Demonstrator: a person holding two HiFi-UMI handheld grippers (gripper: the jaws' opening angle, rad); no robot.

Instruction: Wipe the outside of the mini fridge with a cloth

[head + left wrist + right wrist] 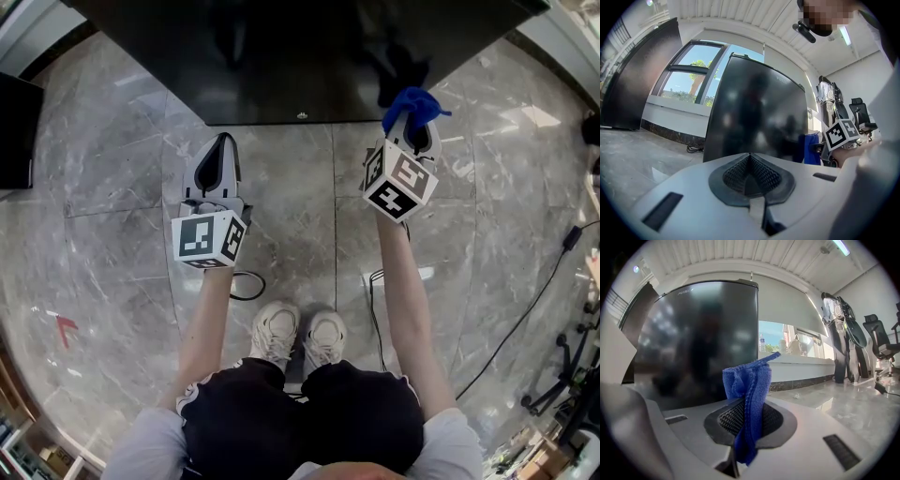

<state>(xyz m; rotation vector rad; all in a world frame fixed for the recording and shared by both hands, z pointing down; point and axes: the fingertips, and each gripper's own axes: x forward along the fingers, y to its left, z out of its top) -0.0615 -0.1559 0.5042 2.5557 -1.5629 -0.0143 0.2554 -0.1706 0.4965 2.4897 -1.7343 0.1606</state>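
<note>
The black mini fridge stands on the floor ahead of me; its glossy door fills the left gripper view and the left of the right gripper view. My right gripper is shut on a blue cloth, which sticks up bunched from between the jaws, just short of the fridge's front near its right corner. My left gripper is shut with nothing in it, held a little in front of the fridge's left half. From the left gripper view the cloth shows at right.
Grey marble floor tiles all round. Black cables lie by my feet and another cable runs off right. A second dark appliance stands at left. Office chairs and a window ledge lie beyond the fridge's right side.
</note>
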